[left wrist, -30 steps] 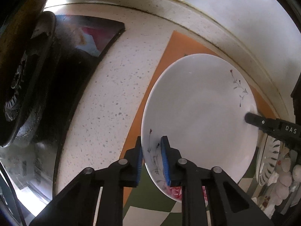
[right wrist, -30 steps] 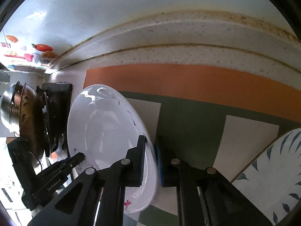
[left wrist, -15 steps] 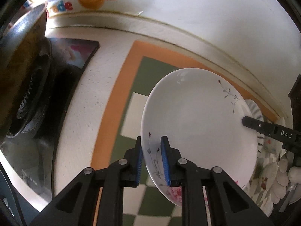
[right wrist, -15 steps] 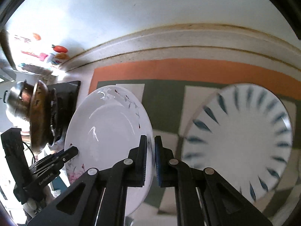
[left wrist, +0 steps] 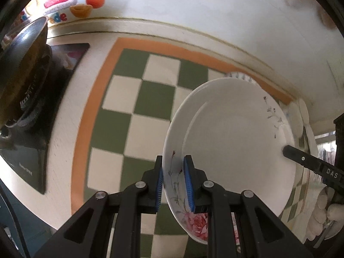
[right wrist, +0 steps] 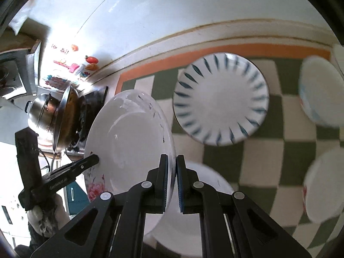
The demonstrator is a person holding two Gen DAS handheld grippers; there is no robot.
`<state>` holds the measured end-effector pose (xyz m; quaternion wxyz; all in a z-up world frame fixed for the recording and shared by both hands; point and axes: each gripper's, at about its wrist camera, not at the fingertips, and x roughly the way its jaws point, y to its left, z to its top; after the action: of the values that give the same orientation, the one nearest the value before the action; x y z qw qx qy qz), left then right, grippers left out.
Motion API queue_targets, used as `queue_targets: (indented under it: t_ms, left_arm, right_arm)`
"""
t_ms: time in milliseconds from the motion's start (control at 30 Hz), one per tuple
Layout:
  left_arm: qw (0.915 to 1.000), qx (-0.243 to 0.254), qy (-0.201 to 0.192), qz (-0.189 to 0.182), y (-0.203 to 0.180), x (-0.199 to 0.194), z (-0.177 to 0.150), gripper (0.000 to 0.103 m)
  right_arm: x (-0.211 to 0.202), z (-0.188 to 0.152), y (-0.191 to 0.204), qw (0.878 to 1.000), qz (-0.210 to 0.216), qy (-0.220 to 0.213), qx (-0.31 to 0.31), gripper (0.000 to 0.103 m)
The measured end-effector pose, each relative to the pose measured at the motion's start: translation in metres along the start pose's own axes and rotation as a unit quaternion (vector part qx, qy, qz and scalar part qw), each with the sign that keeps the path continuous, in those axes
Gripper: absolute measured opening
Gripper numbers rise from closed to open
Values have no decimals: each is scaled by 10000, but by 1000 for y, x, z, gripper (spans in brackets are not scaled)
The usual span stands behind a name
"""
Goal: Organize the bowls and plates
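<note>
A white plate with a pink rose and thin sprigs (left wrist: 234,142) is held in the air above the checkered mat, gripped on opposite rims by both grippers. My left gripper (left wrist: 173,179) is shut on its near rim. My right gripper (right wrist: 171,179) is shut on the other rim of the same plate (right wrist: 131,142). The right gripper also shows in the left wrist view (left wrist: 309,163), and the left gripper in the right wrist view (right wrist: 71,172). A blue-leaf plate (right wrist: 221,99) lies on the mat beyond. Another white plate (right wrist: 193,204) lies under the right gripper.
A green and white checkered mat with an orange border (left wrist: 137,99) covers the speckled counter. A stove with a dark wok (left wrist: 23,71) stands at the left. Two white bowls (right wrist: 320,90) (right wrist: 324,185) sit at the right of the mat. The tiled wall (left wrist: 193,6) runs behind.
Both grippers have lifted the rose plate higher and carried it toward the right over the mat. More of the mat, the blue-leaf plate and the bowls have come into view.
</note>
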<state>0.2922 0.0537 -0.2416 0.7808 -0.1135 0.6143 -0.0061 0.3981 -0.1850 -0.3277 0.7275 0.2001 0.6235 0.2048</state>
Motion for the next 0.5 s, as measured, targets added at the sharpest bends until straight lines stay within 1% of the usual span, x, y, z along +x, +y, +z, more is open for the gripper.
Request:
queue_targets:
  t_ms: [133, 233, 500]
  left_arm:
    - [9998, 101, 170, -33, -12, 13, -19, 16]
    - [9994, 190, 297, 24, -19, 24, -31, 16]
    - [9968, 468, 598, 268, -36, 56, -50, 16]
  right_arm:
    - [-8, -35, -18, 9999, -71, 45, 77, 9]
    - [-2, -55, -33, 9997, -93, 157, 187, 9]
    - [23, -88, -67, 9980, -230, 442, 397, 9]
